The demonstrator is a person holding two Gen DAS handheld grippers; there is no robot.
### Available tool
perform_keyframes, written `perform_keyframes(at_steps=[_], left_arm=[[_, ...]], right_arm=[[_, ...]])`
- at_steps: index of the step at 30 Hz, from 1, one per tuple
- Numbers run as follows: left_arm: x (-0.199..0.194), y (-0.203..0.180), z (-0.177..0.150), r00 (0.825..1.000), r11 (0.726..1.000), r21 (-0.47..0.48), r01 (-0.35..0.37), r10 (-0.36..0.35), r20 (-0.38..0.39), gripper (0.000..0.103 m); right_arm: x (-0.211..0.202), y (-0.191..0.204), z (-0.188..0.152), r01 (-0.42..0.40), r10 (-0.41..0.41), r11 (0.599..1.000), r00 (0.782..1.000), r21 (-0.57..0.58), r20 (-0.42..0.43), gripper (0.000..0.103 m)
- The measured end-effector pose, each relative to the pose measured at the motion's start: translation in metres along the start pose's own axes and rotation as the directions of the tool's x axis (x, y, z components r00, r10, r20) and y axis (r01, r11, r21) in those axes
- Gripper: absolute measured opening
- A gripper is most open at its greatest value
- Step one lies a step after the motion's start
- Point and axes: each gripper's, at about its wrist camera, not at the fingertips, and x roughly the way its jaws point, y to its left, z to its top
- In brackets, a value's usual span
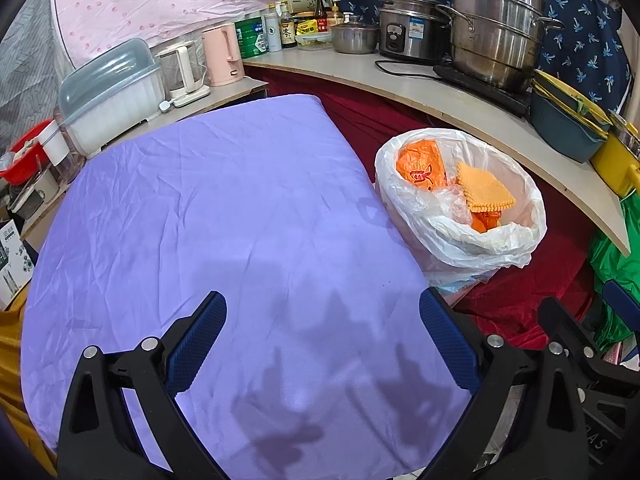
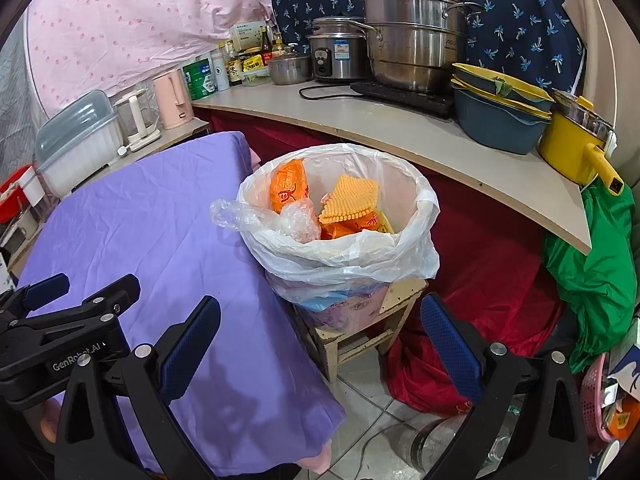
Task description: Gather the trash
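A bin lined with a white plastic bag (image 1: 480, 236) (image 2: 352, 256) stands on a small wooden stool (image 2: 360, 332) right of the purple-covered table (image 1: 224, 216) (image 2: 160, 224). Inside lie an orange wrapper (image 1: 420, 168) (image 2: 288, 188), a yellow bumpy cloth (image 1: 484, 188) (image 2: 352, 198) and crumpled clear plastic (image 2: 298, 220). My left gripper (image 1: 322, 336) hangs open over the bare purple cloth. Open and holding nothing, my right gripper (image 2: 320, 344) hovers in front of the bin, above the table's right edge. The left gripper's body (image 2: 60, 332) shows at the lower left of the right wrist view.
A curved counter (image 2: 400, 128) behind holds steel pots (image 2: 416, 40), a rice cooker (image 2: 336, 56), stacked basins (image 2: 496, 112), a yellow pot (image 2: 576, 148), bottles and a pink kettle (image 1: 222, 54). A dish box (image 1: 112, 92) sits at left. Red cloth (image 2: 480, 280) and a green bag (image 2: 600, 260) fill the floor.
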Motion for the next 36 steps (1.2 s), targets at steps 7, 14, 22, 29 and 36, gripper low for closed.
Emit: perform_keyframes(at_steps=[7, 14, 22, 29, 36], left_arm=[[-0.0011, -0.0044, -0.0008, 1.000, 1.000, -0.001, -0.006, 0.006, -0.001, 0.093], [-0.0007, -0.0046, -0.0016, 1.000, 1.000, 0.005, -0.011, 0.011, -0.001, 0.093], [-0.0006, -0.0033, -0.0022, 1.000, 1.000, 0.000, -0.012, 0.012, 0.001, 0.093], [-0.0009, -0.0043, -0.0029, 1.000, 1.000, 0.002, -0.016, 0.016, 0.001, 0.093], [0.0002, -0.0035, -0.0041, 1.000, 1.000, -0.003, -0.027, 0.027, -0.004, 0.093]], right_arm=[[0.0003, -0.0005, 0.0000, 0.001, -0.001, 1.000, 1.000, 0.000, 0.001, 0.096], [0.0001, -0.0007, -0.0006, -0.001, 0.001, 1.000, 1.000, 0.002, 0.002, 0.096], [-0.0001, -0.0008, -0.0005, -0.001, 0.001, 1.000, 1.000, 0.002, 0.002, 0.096], [0.0000, -0.0005, -0.0004, 0.002, -0.002, 1.000, 1.000, 0.000, 0.002, 0.096], [-0.0011, 0.0031, -0.0011, -0.002, 0.002, 1.000, 1.000, 0.000, 0.000, 0.096]])
